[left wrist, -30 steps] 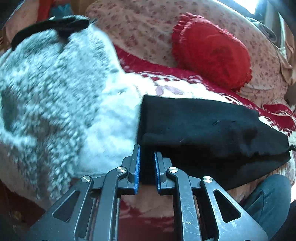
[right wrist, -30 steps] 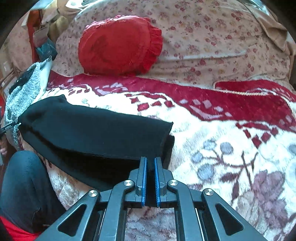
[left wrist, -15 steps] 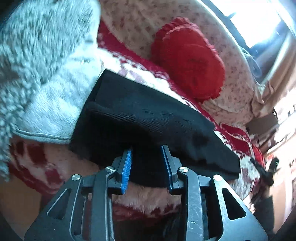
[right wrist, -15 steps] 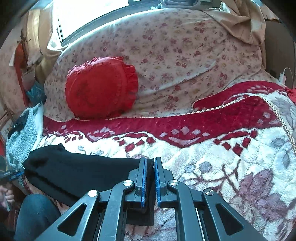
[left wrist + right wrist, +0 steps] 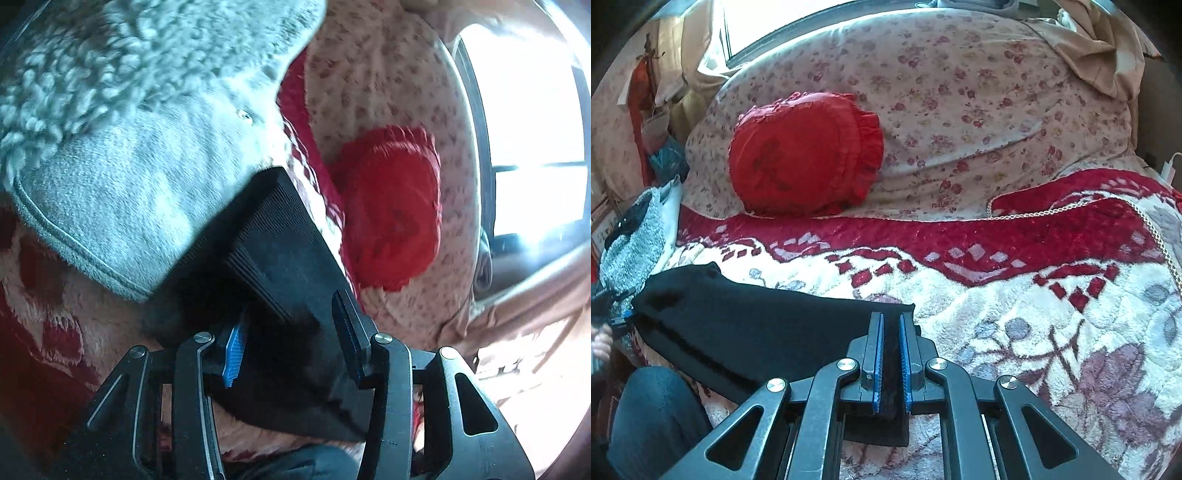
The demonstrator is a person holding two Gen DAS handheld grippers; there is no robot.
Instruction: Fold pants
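Lay folded into a long black band across the front edge of a fleecy floral blanket (image 5: 1052,332): pants (image 5: 757,328), dark ribbed knit, layers stacked with a thick doubled edge showing toward the left wrist camera. Stretched from the left side of the bed to about its middle, with a red round cushion (image 5: 805,155) well behind against a flowered quilt (image 5: 960,110), and a grey fluffy garment (image 5: 129,129) touching the left end of the cloth.

Right gripper (image 5: 891,362): clamped narrowly on the right end of the pants, black cloth filling the slim gap between the blue pads. Left gripper (image 5: 291,343): spread wide, the left end of the pants sitting between the fingers (image 5: 232,350) with no squeeze visible.

Compared with a second ago: left jaws had been nearly together on the cloth, half a second ago partly parted, then widest; left camera had also rolled, tilting the bed and bringing a bright window (image 5: 535,129) into the right of its view. Right grip was unchanged, though the right view had lifted to show more of the quilt, and the pants showed a rounder, bunched left end
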